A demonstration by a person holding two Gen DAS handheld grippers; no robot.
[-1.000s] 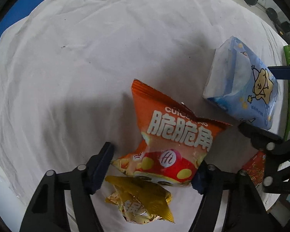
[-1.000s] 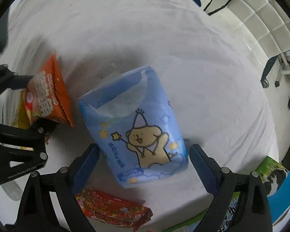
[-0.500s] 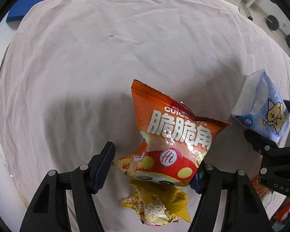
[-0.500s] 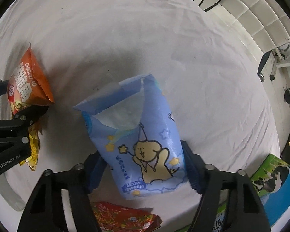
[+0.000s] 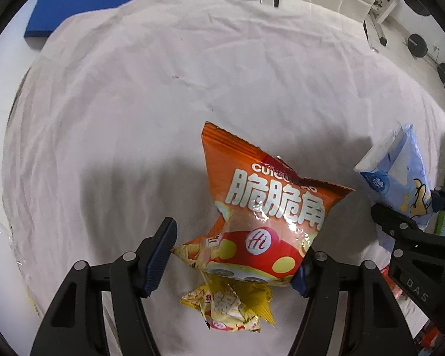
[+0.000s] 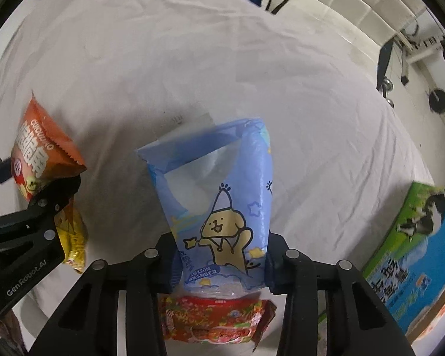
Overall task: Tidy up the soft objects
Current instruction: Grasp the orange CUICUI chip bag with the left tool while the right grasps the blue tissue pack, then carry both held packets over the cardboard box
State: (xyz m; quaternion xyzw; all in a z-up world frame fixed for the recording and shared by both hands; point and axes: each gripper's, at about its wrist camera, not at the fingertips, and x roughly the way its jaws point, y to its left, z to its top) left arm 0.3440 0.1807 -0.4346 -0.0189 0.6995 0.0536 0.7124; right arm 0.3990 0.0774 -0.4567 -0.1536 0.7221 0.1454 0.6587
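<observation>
Both bags have risen off the white sheet (image 5: 151, 95) since a second ago: the left gripper (image 5: 237, 262) jaws clamp the orange snack bag (image 5: 270, 213), the right gripper (image 6: 219, 262) jaws squeeze the blue tissue pack (image 6: 222, 207). Each grip sits low on slick, puffy film, so either bag could slide out or sag onto the yellow packet (image 5: 234, 308) or red packet (image 6: 213, 317) below.

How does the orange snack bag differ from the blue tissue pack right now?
The orange snack bag is a crinkly, shiny pouch with white characters; the blue tissue pack is smoother with a cartoon dog. The left hand-held gripper grips the bag, the right hand-held gripper the pack. Both hang lifted above the white sheet.
</observation>
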